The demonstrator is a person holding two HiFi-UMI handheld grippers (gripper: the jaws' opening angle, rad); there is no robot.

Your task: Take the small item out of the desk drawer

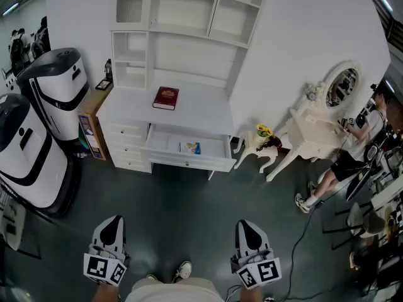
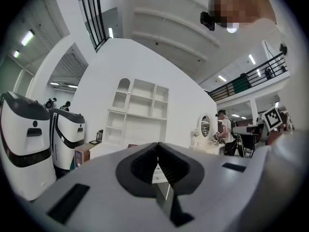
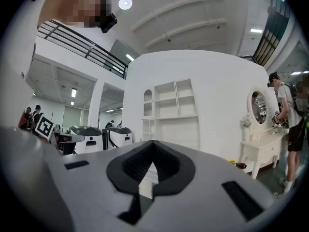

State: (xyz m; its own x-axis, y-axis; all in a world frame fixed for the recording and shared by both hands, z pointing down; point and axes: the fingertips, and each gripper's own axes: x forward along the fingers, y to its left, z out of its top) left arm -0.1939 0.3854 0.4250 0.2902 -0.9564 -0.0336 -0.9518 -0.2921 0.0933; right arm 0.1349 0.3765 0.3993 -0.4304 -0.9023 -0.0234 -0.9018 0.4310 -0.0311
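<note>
Standing back from the white desk (image 1: 195, 109), the person held both grippers low at the bottom of the head view, both pointing level toward the furniture and well apart from it. Left gripper (image 1: 113, 226): fingers together, tips met, nothing between them in the left gripper view. Right gripper (image 1: 249, 229): fingers also pressed together, empty, same closed look in the right gripper view. The desk's middle drawer (image 1: 189, 162) stood pulled out and open. The small item (image 1: 191, 148), flat with blue and white on it, lay inside the drawer on its floor, slightly right of centre; what it was could not be told at that size. A red book (image 1: 166, 98) lay flat on the desktop, just behind the open drawer. A white shelf unit (image 1: 189, 17) rose from the back of the desk. A cardboard box (image 1: 93, 121) stood against the desk's left side, and two white-and-black machines (image 1: 56, 87) stood further left. To the right of the desk was a small white side table (image 1: 250, 145) with yellow flowers (image 1: 262, 131) on it, then a white dressing table (image 1: 315, 134) with an oval mirror (image 1: 343, 85). Another person (image 1: 352, 150) stood at the dressing table. One shoe (image 1: 182, 270) of the gripper holder showed between the two grippers.
</note>
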